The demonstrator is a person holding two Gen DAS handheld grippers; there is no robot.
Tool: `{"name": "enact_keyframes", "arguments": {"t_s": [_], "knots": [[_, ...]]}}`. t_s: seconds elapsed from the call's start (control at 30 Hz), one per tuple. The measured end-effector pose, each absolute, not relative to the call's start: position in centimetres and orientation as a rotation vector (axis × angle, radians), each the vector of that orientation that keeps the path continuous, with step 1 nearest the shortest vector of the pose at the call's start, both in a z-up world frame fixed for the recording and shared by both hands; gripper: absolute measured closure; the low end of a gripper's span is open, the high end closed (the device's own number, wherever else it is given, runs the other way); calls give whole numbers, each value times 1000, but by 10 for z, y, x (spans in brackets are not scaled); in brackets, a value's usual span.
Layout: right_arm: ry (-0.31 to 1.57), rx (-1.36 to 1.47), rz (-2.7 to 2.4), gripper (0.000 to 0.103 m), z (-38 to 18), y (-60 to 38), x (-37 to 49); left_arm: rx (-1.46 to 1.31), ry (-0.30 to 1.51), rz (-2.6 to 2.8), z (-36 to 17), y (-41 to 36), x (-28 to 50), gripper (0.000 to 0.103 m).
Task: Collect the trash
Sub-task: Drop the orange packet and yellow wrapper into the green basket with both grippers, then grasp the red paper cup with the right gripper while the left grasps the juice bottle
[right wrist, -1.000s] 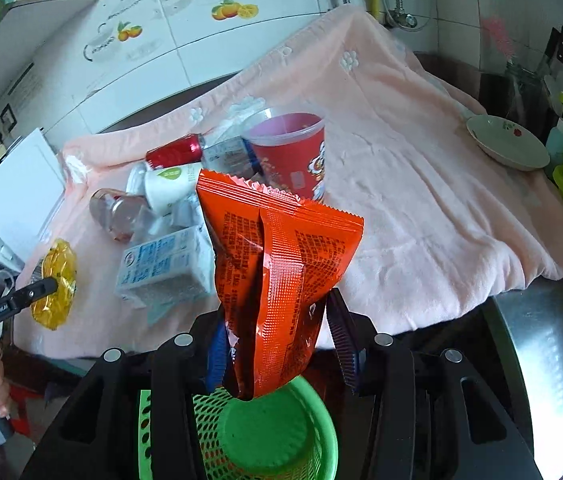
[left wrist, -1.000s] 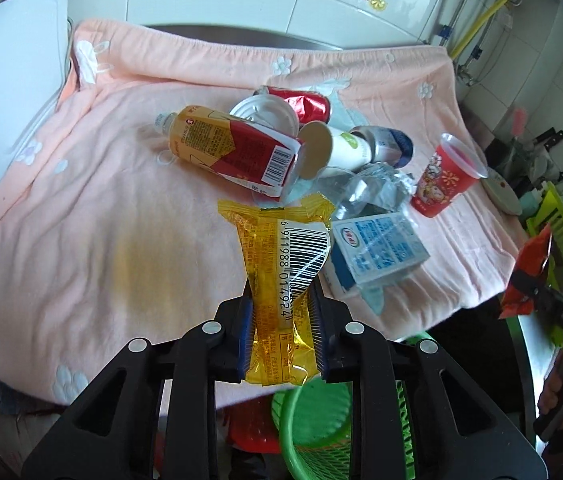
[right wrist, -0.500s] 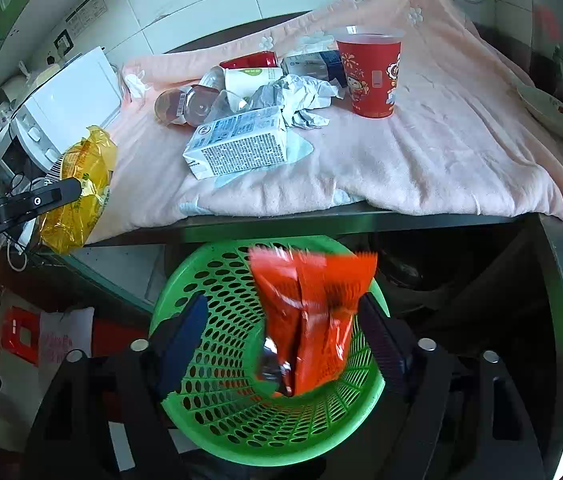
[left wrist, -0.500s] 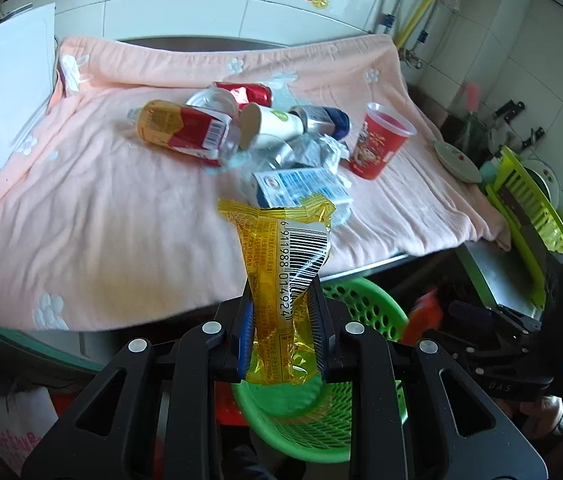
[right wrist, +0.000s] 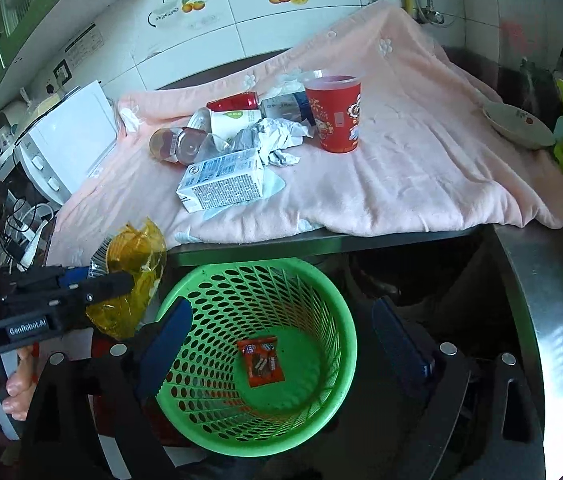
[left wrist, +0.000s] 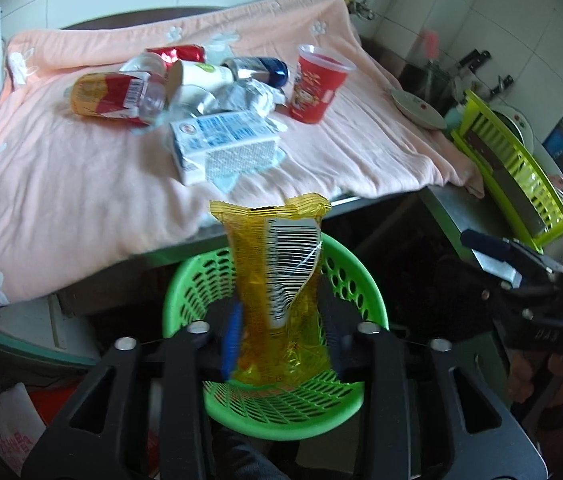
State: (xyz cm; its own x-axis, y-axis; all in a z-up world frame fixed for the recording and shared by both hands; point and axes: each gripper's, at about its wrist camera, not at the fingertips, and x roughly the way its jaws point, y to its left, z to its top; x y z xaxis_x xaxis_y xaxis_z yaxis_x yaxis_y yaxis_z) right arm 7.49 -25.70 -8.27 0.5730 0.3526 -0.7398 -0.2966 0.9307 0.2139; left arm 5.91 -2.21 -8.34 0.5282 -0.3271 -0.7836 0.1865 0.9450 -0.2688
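Observation:
My left gripper (left wrist: 279,320) hangs over the green basket (left wrist: 185,280) with a yellow wrapper (left wrist: 277,264) upright between its fingers. Its jaws are opening, and the wrapper still fills the gap and touches both pads. My right gripper (right wrist: 281,320) is above the same basket (right wrist: 345,320), jaws opening wide with nothing between them. A red wrapper (right wrist: 260,361) lies on the basket floor. On the pink towel (left wrist: 61,184) remain a milk carton (left wrist: 225,144), a red cup (left wrist: 315,86), a labelled bottle (left wrist: 109,98) and other litter.
The towel covers a steel counter (right wrist: 541,280), and the basket stands below its front edge. A dish (right wrist: 517,120) and a yellow-green rack (left wrist: 509,160) are at the right. A white appliance (right wrist: 69,136) stands at the left. A person's hand (right wrist: 13,384) grips the left handle.
Both grippers moved from over the towel to above the basket. The right one opened and the red wrapper dropped into the basket. The left jaws have begun to part around the yellow wrapper.

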Motion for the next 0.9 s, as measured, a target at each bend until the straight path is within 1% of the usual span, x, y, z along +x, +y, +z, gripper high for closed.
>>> {"name": "enact_keyframes", "arguments": {"t_s": [0.1, 0.13, 0.23, 0.27, 0.33, 0.57, 0.9], "knots": [[873, 77, 364, 14, -79, -264, 74, -137, 980, -332, -88, -33, 59, 50], [870, 81, 359, 14, -79, -266, 74, -137, 982, -335, -89, -35, 58, 42], [864, 89, 350, 14, -77, -270, 73, -124, 980, -364, -89, -44, 57, 38], [863, 91, 349, 14, -76, -271, 74, -111, 978, -363, -89, -46, 56, 31], [863, 91, 351, 14, -75, -271, 75, -103, 970, -366, -88, -49, 54, 28], [850, 68, 368, 13, -69, -263, 87, -119, 963, -320, -85, -36, 59, 23], [841, 57, 389, 13, -61, -243, 128, -198, 942, -199, -78, 11, 82, 22]]}}
